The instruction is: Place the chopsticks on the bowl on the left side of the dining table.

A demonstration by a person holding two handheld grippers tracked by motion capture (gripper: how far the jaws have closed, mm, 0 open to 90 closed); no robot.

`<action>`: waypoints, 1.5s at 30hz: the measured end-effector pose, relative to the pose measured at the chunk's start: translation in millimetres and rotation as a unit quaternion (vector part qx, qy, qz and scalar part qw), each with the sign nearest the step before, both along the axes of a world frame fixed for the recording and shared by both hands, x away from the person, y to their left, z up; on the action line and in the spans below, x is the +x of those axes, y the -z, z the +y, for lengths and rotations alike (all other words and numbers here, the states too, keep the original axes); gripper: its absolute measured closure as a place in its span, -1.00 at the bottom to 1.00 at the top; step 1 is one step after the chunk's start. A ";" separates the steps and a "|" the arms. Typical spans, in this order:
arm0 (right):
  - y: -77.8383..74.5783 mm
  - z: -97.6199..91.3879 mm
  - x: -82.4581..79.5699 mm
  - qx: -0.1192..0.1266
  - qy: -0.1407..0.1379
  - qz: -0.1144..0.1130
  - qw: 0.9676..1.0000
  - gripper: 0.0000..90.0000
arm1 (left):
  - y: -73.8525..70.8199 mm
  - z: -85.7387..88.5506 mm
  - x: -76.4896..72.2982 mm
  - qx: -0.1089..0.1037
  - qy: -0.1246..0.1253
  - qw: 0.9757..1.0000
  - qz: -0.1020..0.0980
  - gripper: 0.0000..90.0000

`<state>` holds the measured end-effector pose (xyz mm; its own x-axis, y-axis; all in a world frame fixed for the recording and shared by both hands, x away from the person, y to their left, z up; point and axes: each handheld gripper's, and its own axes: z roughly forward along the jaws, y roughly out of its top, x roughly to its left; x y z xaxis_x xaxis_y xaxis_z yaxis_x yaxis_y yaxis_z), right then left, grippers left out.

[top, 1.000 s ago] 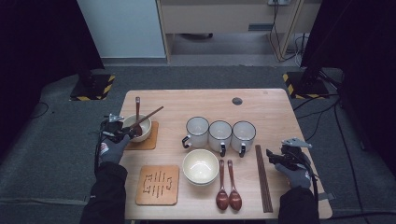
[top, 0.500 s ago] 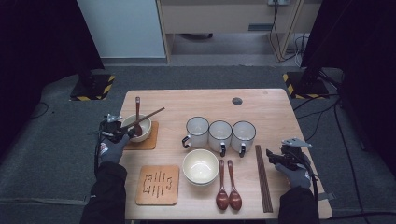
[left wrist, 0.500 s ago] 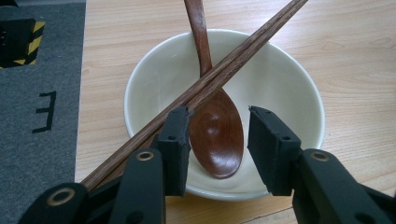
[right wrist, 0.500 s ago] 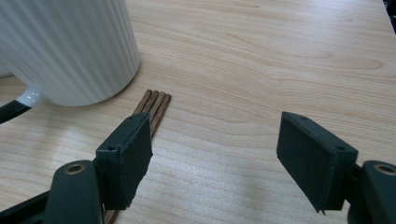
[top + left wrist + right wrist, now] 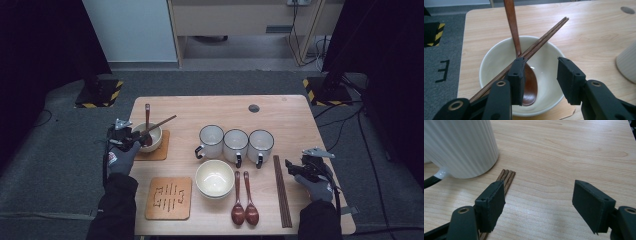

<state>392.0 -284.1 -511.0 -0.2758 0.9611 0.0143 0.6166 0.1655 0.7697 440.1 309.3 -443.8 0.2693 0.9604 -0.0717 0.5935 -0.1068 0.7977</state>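
The left gripper (image 5: 540, 80) has just been opening over the bowl (image 5: 499, 60) on the desk's (image 5: 280, 115) left side; its jaws stand apart, gripping nothing. The chopsticks (image 5: 544, 37) rest across the bowl's rim, their long axis running diagonally past the gripper's left jaw, beside the spoon (image 5: 527, 82). The right gripper (image 5: 544, 202) hangs released, far off.

Spoon (image 5: 522, 75) handle cut off by top edge.

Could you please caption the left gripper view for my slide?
Open left hand-held gripper over a white bowl holding a wooden spoon and chopsticks.
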 end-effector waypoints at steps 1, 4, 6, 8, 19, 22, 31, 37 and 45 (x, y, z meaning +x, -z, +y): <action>-0.1 -0.4 0.0 0.000 0.000 -0.001 1.000 -0.42 | -1.9 -2.5 -0.3 -0.002 0.001 1.000 -0.004 0.25; -0.1 -1.1 0.1 -0.001 0.001 -0.001 1.000 -0.42 | -4.2 -4.5 -0.6 -0.005 0.000 1.000 -0.010 0.23; 0.1 -1.7 0.2 -0.001 0.001 -0.001 1.000 -0.42 | -6.7 -6.2 -0.5 -0.006 0.000 1.000 -0.016 0.21; 0.2 -2.2 0.1 0.000 0.004 0.000 1.000 -0.42 | -9.3 -7.4 0.0 -0.012 0.002 1.000 -0.020 0.16; 0.8 -3.9 0.5 0.003 0.006 0.000 1.000 -0.43 | -22.1 -18.7 12.6 -0.021 -0.001 0.999 -0.040 0.08; 1.3 -3.9 1.0 0.002 0.006 0.001 1.000 -0.43 | -23.1 -21.7 15.6 -0.022 0.001 0.999 -0.042 0.07; 1.5 -3.8 1.1 0.004 0.006 0.001 1.000 -0.44 | -11.7 -33.9 33.0 -0.015 0.000 0.999 -0.032 0.02; 1.9 -3.7 1.5 0.005 0.006 0.003 1.000 -0.44 | -7.7 -35.8 39.6 -0.017 -0.006 0.999 -0.028 -0.01; 2.6 -3.0 2.0 0.003 0.007 0.004 1.000 -0.45 | 1.5 -34.2 47.7 -0.010 -0.016 1.000 -0.021 -0.10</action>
